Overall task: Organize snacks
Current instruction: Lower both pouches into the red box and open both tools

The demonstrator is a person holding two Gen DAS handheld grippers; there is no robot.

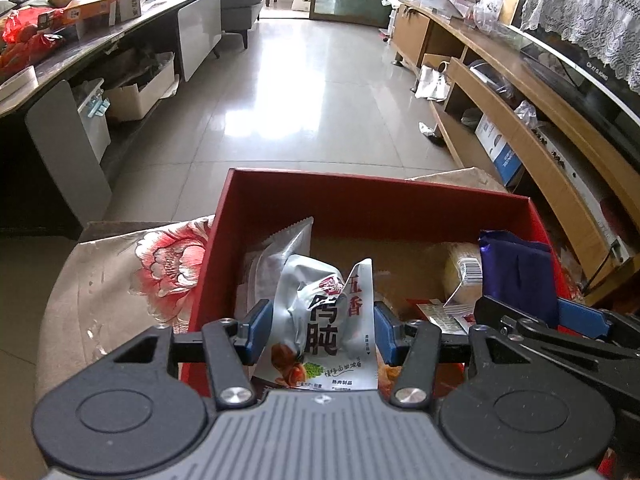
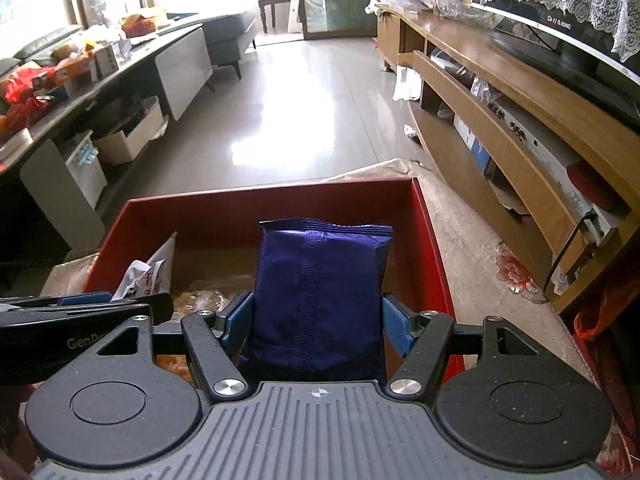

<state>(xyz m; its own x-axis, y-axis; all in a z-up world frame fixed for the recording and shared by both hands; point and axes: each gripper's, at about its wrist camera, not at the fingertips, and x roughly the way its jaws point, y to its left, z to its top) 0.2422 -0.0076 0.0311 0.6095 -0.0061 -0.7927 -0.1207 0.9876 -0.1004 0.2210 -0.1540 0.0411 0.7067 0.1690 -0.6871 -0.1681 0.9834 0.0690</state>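
Observation:
A red box (image 1: 360,196) stands on a flowered cloth (image 1: 132,280) and holds several snack packs. My left gripper (image 1: 320,328) is shut on a silver snack pouch (image 1: 320,312) with red and black print, held over the box's left part. My right gripper (image 2: 316,316) is shut on a dark blue snack bag (image 2: 320,296), held upright over the box (image 2: 280,204). The blue bag (image 1: 516,272) and the right gripper also show at the right of the left wrist view. A yellow pack with a barcode (image 1: 464,276) lies inside the box.
A wooden TV cabinet (image 2: 500,120) with a TV (image 2: 560,48) runs along the right. A long low table (image 1: 100,40) piled with goods runs along the left, with bins under it. Tiled floor (image 1: 300,100) lies beyond the box.

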